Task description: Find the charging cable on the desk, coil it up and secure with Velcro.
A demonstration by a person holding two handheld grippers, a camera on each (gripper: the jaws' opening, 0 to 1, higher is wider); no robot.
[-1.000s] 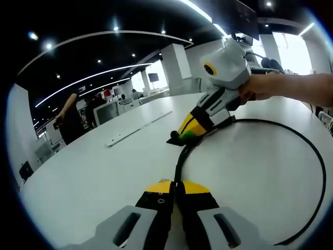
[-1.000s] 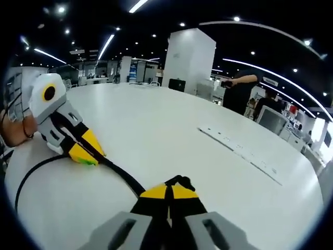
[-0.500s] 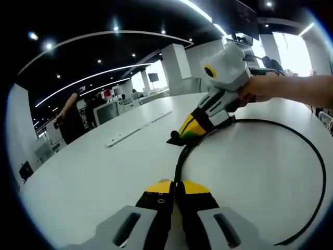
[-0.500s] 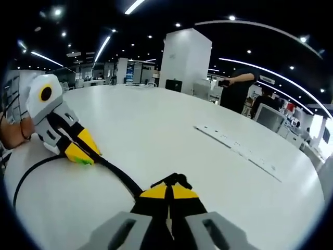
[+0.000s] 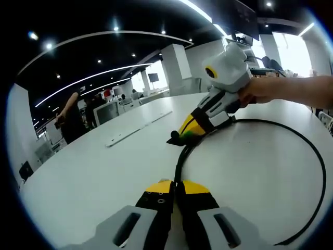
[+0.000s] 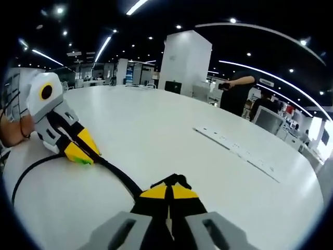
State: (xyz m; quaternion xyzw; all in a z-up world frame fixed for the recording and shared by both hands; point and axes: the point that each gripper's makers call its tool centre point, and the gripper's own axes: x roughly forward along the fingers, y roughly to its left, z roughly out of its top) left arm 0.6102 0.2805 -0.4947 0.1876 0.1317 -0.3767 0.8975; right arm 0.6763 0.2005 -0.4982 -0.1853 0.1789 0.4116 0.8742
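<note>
Almost nothing has shifted over the last second: in the left gripper view the right gripper (image 5: pixel 188 133) stays planted at the same spot on the white round surface (image 5: pixel 93 172), and in the right gripper view the scene has only slid slightly, which is the camera moving. My reading is that the coiling is paused in a held grip rather than advancing, and no Velcro strap can be made out.

The thin black charging cable (image 5: pixel 307 151) lies on the surface as one wide open loop, sweeping toward the surface's near right edge and back to the two grippers.

The left gripper (image 5: pixel 176 188) has its yellow-tipped jaws pressed together on the cable where it rises between them. The right gripper's jaws are likewise closed, pinching the cable's dark end (image 6: pixel 174 180). A flat white strip (image 6: pixel 237 152) lies well apart toward the far edge.
</note>
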